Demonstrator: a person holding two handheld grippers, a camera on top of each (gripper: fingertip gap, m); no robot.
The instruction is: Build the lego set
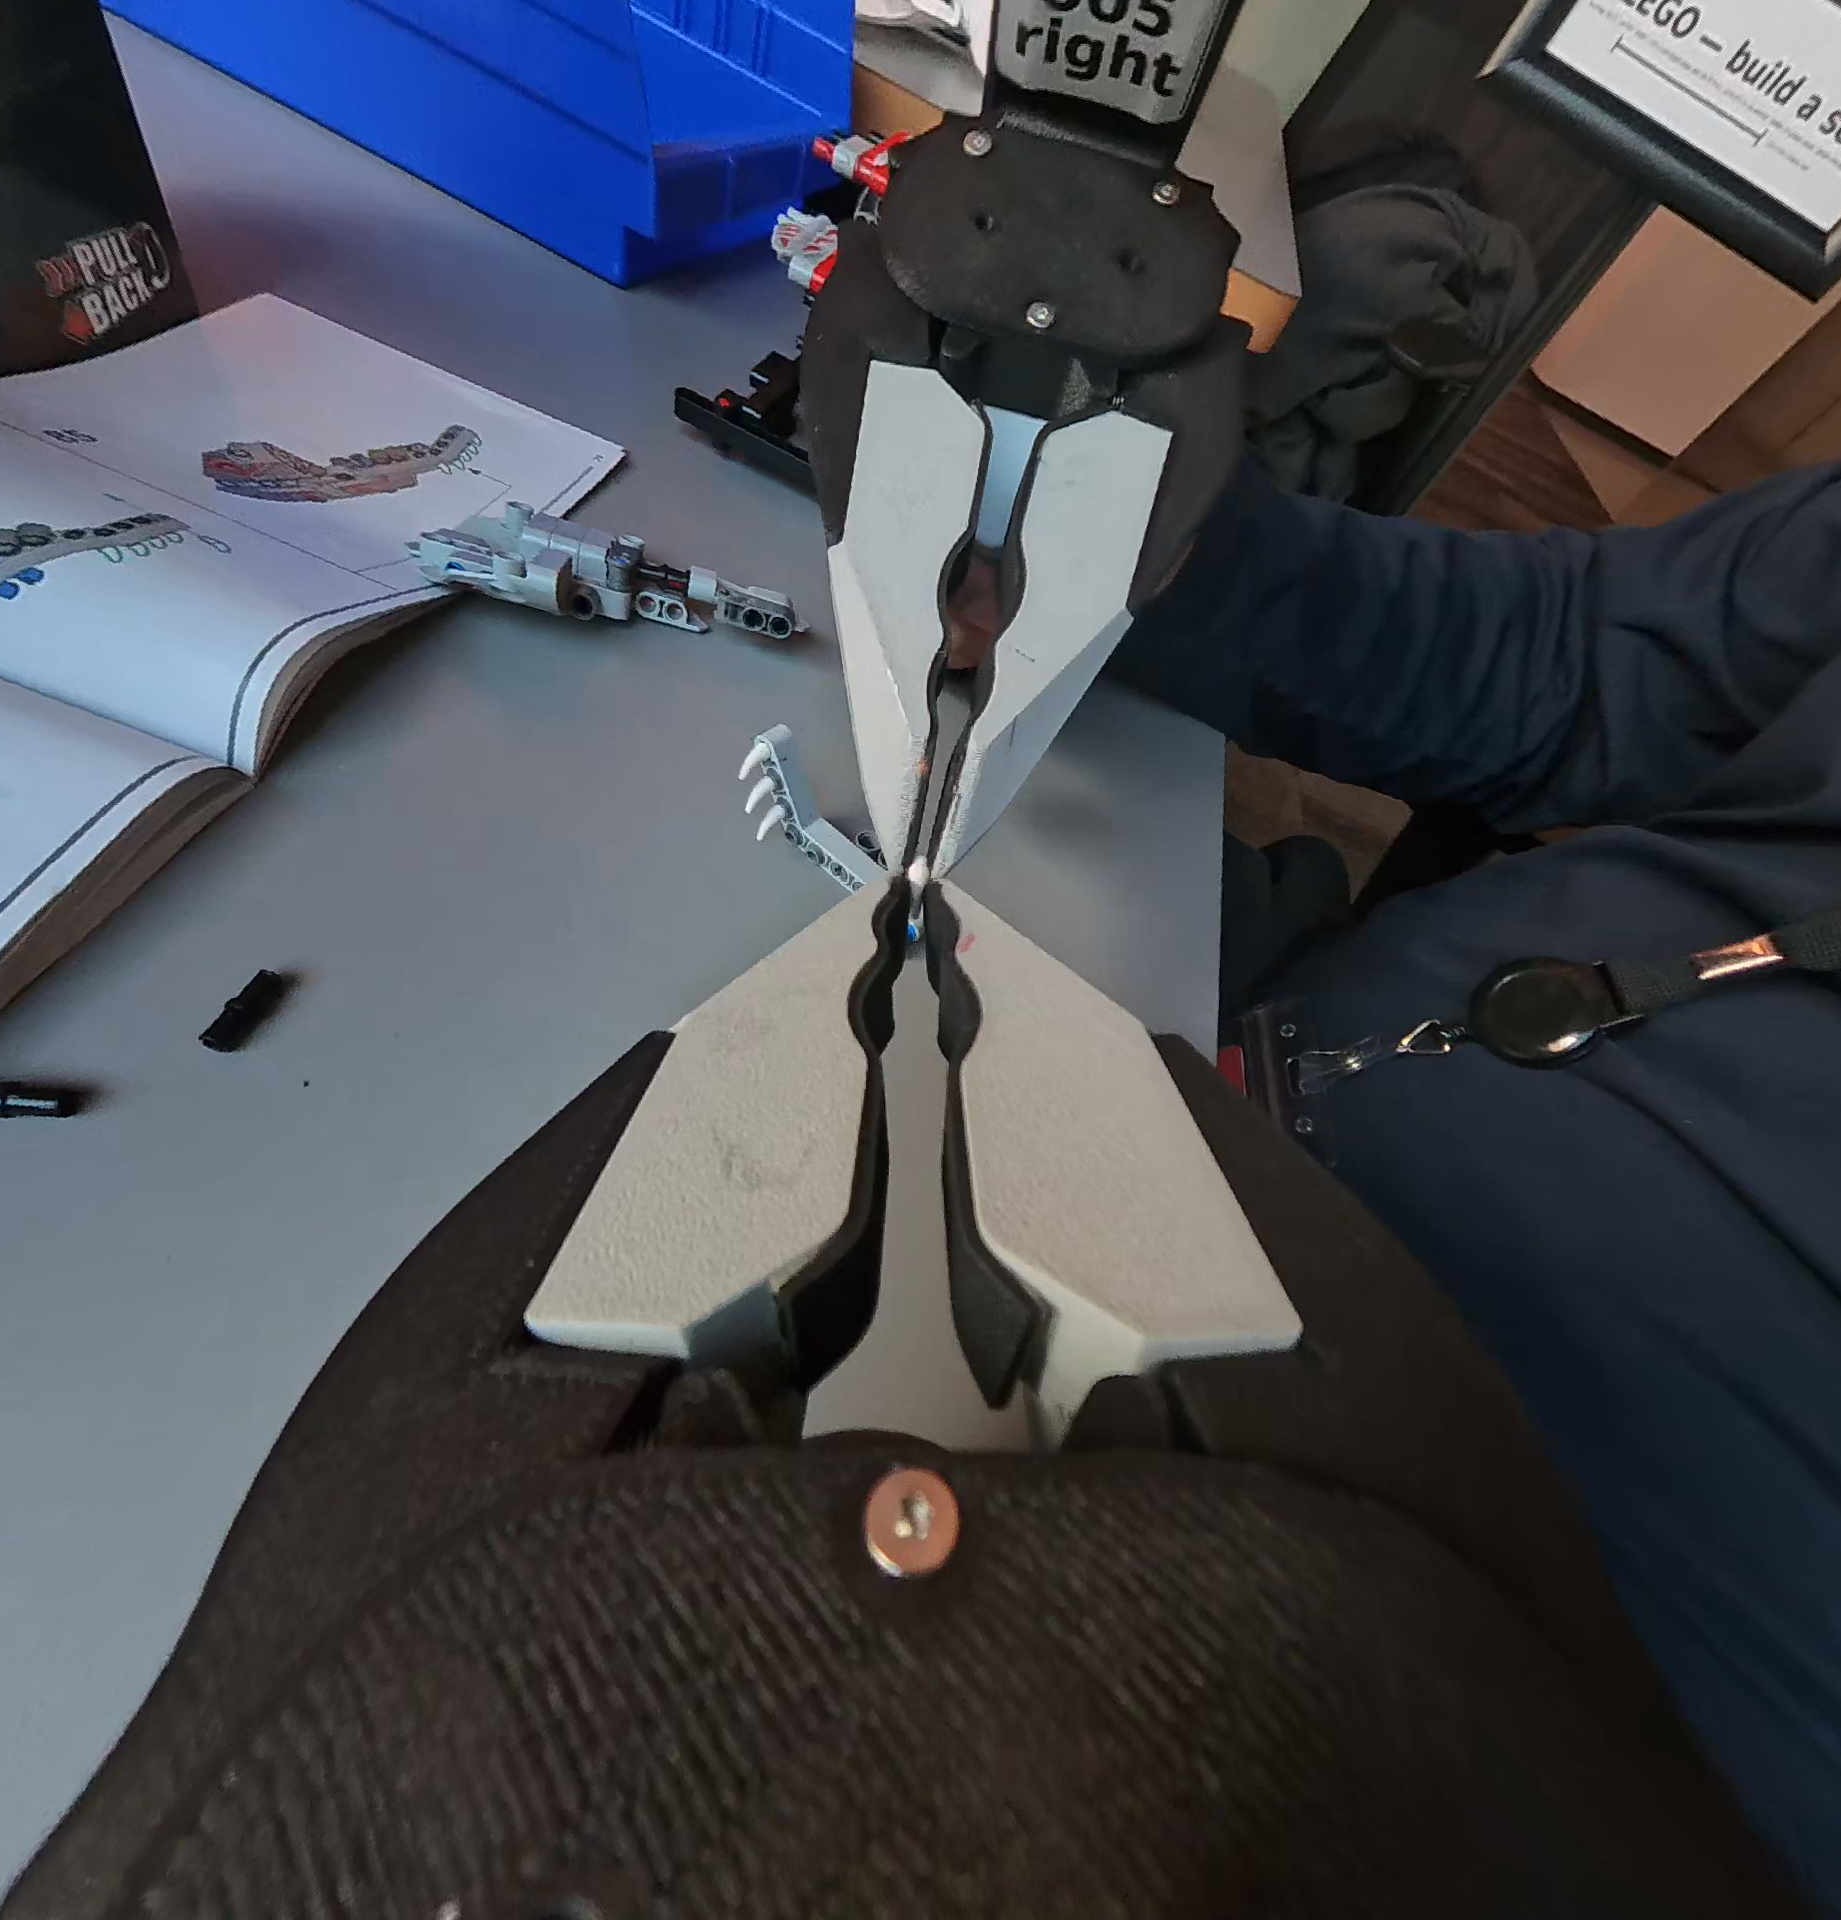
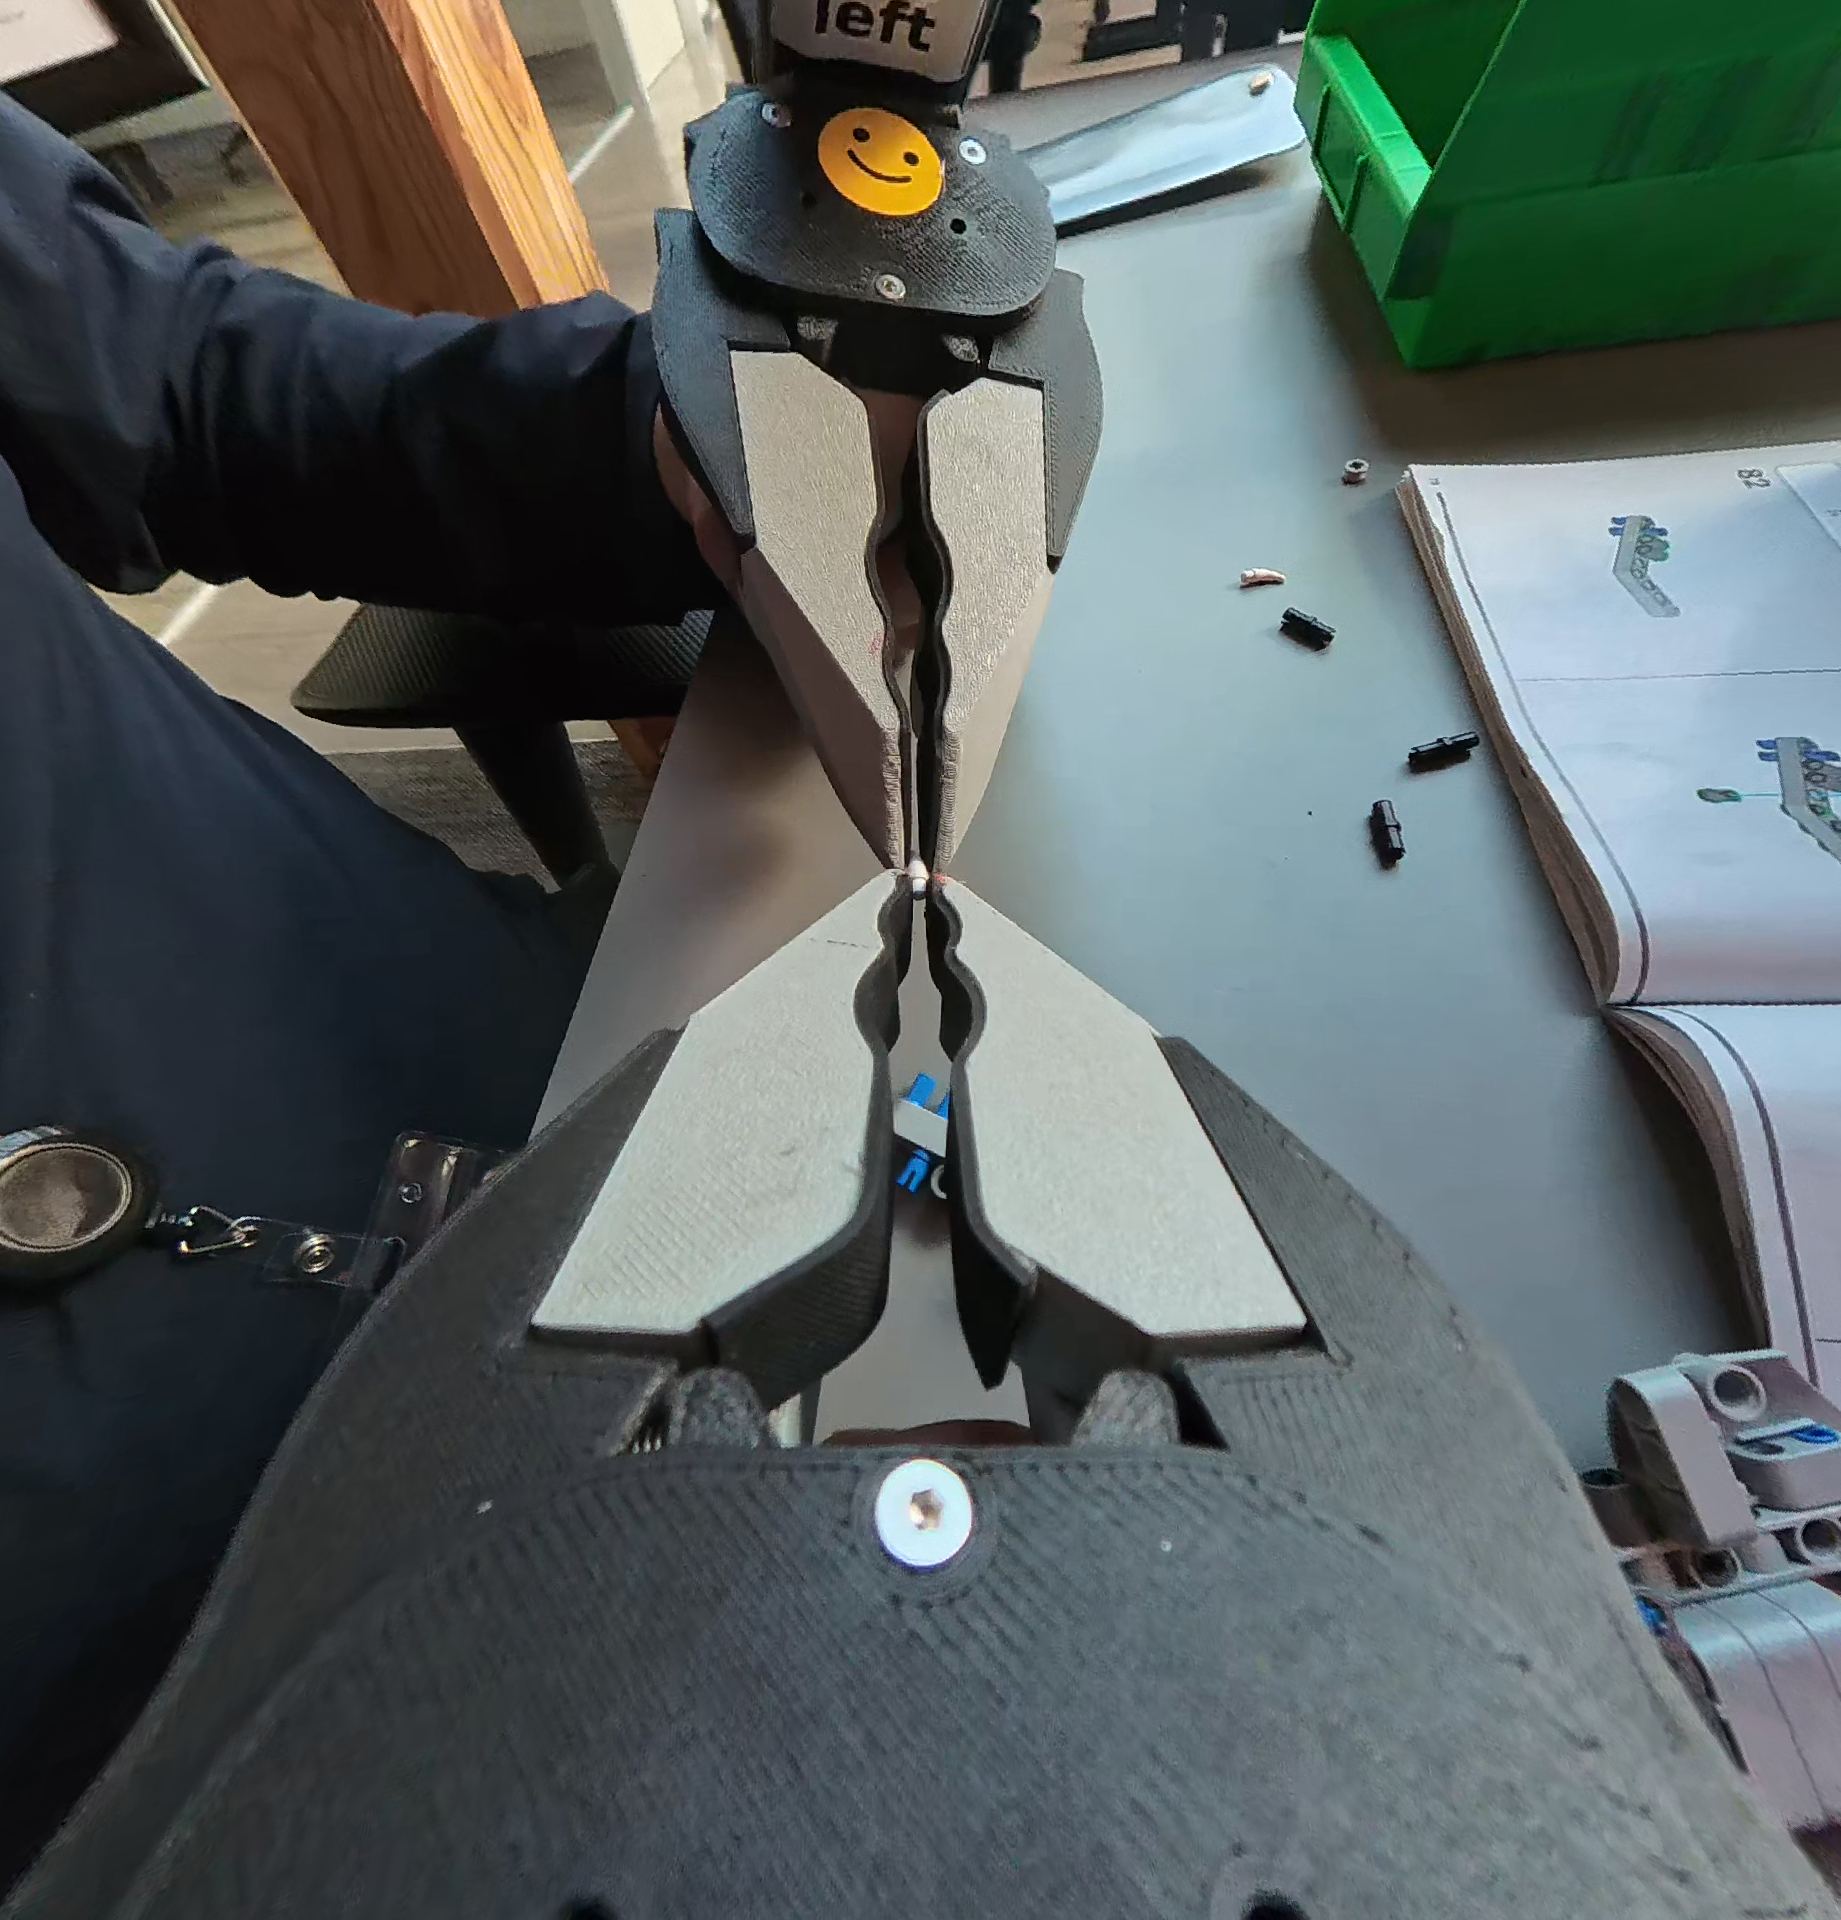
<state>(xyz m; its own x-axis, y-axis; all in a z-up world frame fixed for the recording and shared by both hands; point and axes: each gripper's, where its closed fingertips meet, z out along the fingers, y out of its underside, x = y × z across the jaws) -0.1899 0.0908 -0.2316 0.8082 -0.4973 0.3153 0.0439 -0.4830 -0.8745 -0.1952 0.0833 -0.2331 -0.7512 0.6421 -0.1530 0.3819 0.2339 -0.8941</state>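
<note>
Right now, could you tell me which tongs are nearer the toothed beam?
Right. The right tongs hang over the toothed beam; the left tongs meet them tip-to-tip just beyond it.

grey table (image 1: 396,852); both the left gripper (image 1: 914,914) and the right gripper (image 2: 921,896) have pale grey fingers edged black on black woven-textured bodies. small white piece (image 1: 917,871) pinched where the tips meet, yellow smiley sticker (image 2: 881,163) on the far gripper. blue bin (image 1: 542,114), green bin (image 2: 1581,177), black pins (image 2: 1385,831), white booklet (image 1: 168,582) with grey lines.
</note>
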